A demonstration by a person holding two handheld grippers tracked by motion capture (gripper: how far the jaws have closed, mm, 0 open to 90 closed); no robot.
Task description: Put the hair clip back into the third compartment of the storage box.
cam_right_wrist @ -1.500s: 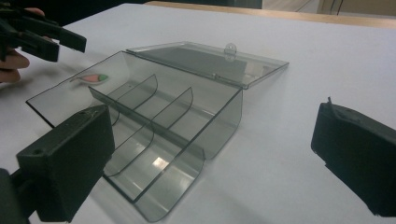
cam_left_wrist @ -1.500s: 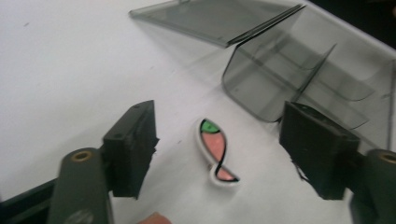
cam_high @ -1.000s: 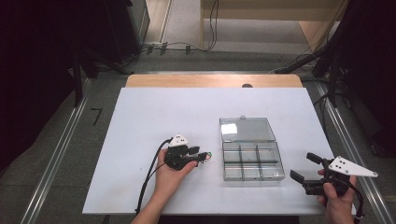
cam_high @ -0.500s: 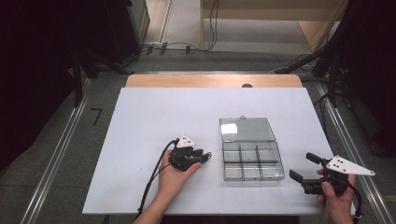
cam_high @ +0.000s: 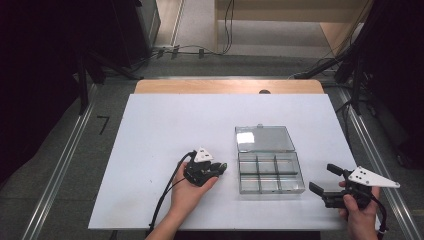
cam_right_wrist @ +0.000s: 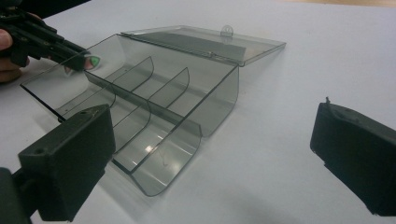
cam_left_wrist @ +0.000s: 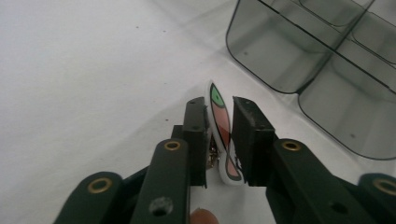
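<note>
The fingers [cam_left_wrist: 243,140] hide the flat painted piece's [cam_left_wrist: 223,133] lower sides.

In the high view the white desk [cam_high: 165,130] is lit evenly from above, while the floor and the racks to the far left and right sink into deep shadow. A bright patch of glare sits on the open lid of the clear box [cam_high: 270,159]. Shadows on the desk are soft and short. That view is sharp but a little grainy. In the left gripper view the near black parts of the hand-held gripper [cam_left_wrist: 219,140] are blurred and the desk surface looks greyish. The right gripper view shows soft focus on its near dark pads and faint reflections on the box walls.
</note>
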